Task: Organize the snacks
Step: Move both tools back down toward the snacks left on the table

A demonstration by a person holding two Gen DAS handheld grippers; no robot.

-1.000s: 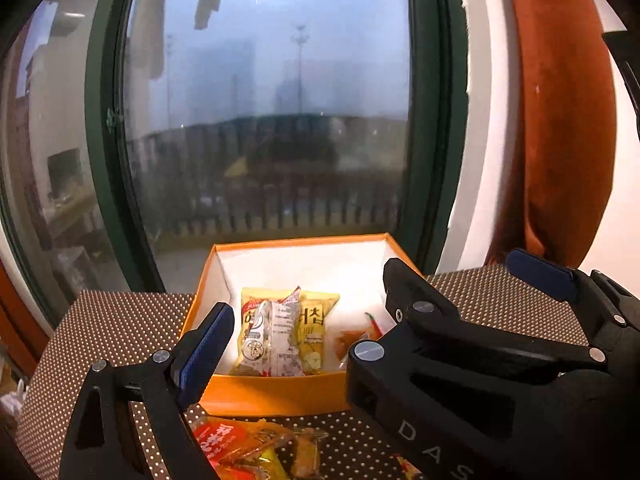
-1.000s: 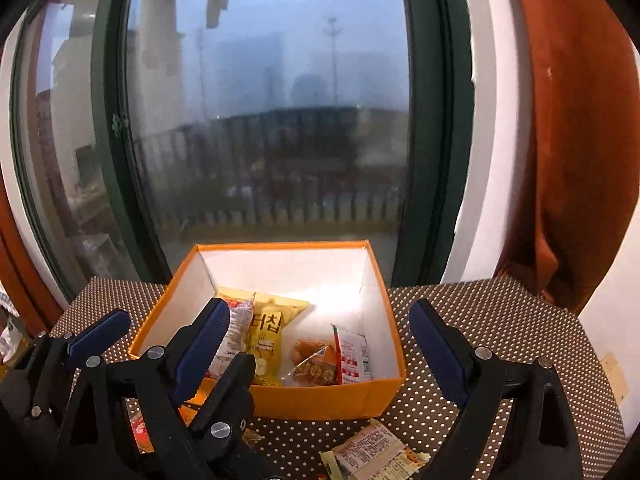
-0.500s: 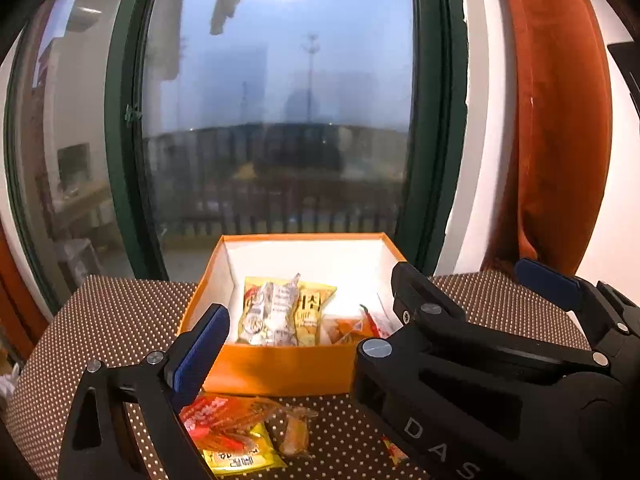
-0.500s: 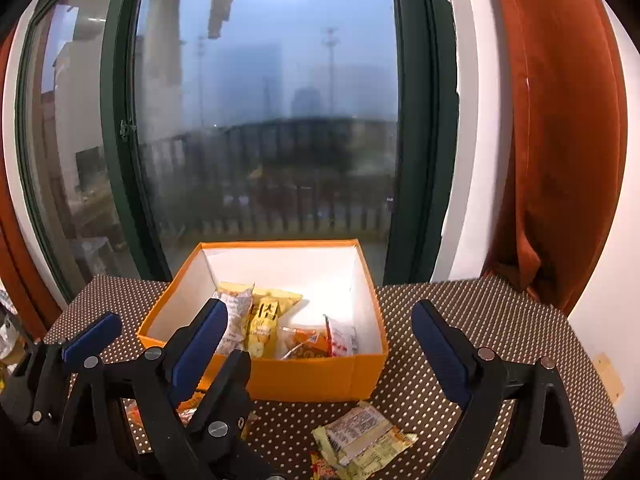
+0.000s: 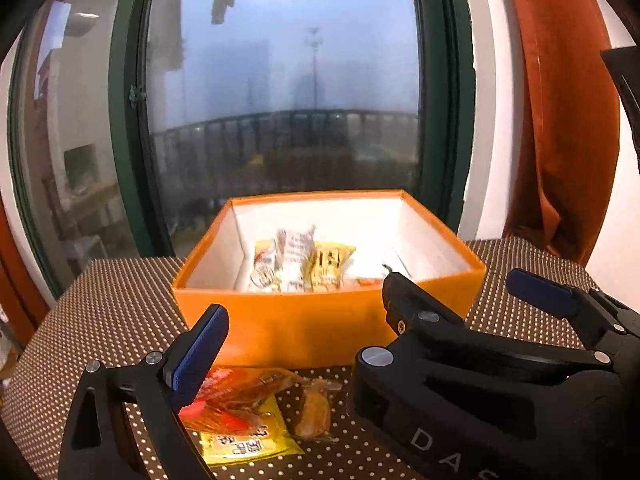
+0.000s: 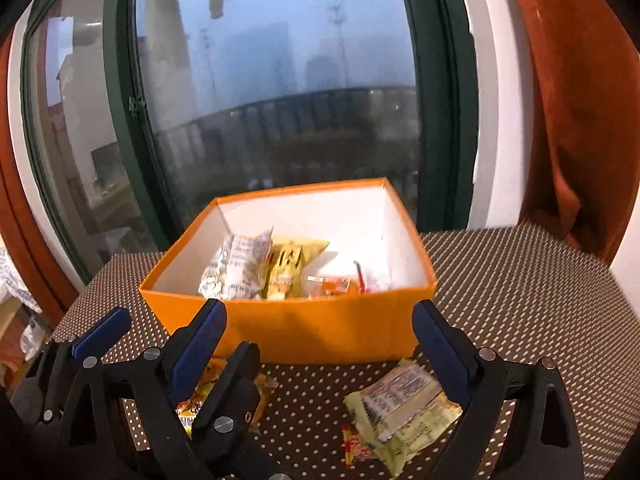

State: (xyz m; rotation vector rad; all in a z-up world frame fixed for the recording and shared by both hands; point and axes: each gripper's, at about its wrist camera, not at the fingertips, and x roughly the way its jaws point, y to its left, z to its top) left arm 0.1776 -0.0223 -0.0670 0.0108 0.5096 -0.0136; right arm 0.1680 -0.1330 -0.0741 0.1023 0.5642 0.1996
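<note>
An orange box (image 5: 320,332) (image 6: 320,334) with a white inside stands on the dotted table, holding a white packet (image 6: 236,268), a yellow packet (image 6: 288,268) and an orange one (image 6: 336,284). Loose in front of it lie a red packet (image 5: 236,396), a yellow packet (image 5: 248,444), a small orange snack (image 5: 314,408) and a pale green packet (image 6: 404,408). My left gripper (image 5: 320,320) and right gripper (image 6: 320,320) hover side by side just before the box, both open and holding nothing. Their fingers overlap, so the right gripper's left finger hides my left gripper's right finger.
The brown dotted tablecloth (image 6: 520,292) runs to edges at left and right. Behind the box is a green-framed window (image 5: 440,120). A rust curtain (image 5: 568,120) hangs at the back right beside a white wall.
Both grippers have drawn back from the box and sunk lower. The loose packets in front of the box have come into fuller view. Both jaws stay open.
</note>
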